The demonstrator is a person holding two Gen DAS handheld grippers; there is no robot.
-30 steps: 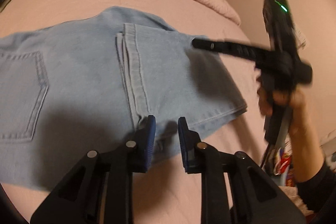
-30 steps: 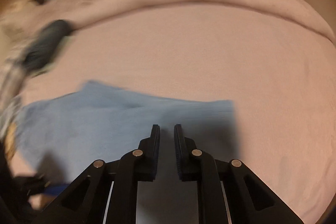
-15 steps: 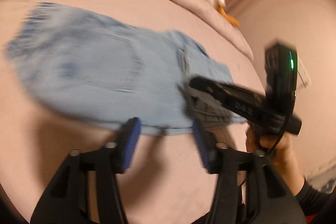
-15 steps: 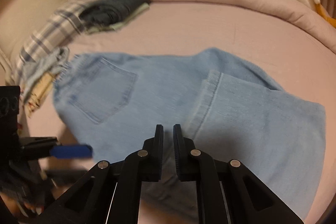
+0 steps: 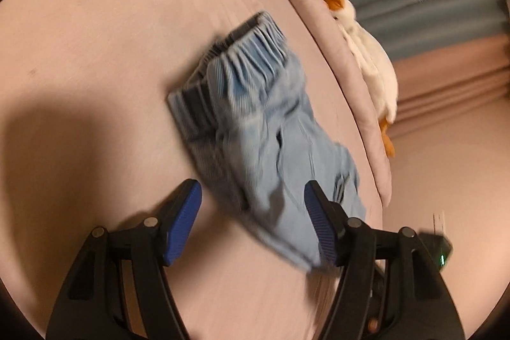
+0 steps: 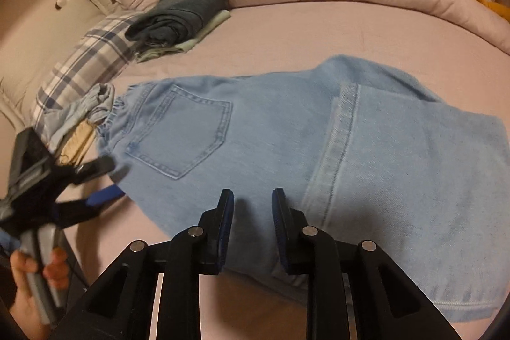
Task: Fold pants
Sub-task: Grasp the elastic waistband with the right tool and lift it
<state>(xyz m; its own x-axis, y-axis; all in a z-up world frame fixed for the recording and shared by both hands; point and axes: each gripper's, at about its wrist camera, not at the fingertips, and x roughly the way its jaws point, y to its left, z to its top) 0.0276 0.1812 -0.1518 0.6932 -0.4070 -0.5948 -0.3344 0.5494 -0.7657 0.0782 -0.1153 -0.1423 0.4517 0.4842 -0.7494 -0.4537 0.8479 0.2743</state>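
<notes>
Pink bedsheet lies bare around folded jeans; both claws, left and right, opening, hold nothing.

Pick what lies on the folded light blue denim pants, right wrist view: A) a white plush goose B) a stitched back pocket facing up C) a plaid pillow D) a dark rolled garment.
B: the stitched back pocket faces up on the light blue denim pants, near the gathered waistband; nothing else rests on them.
</notes>
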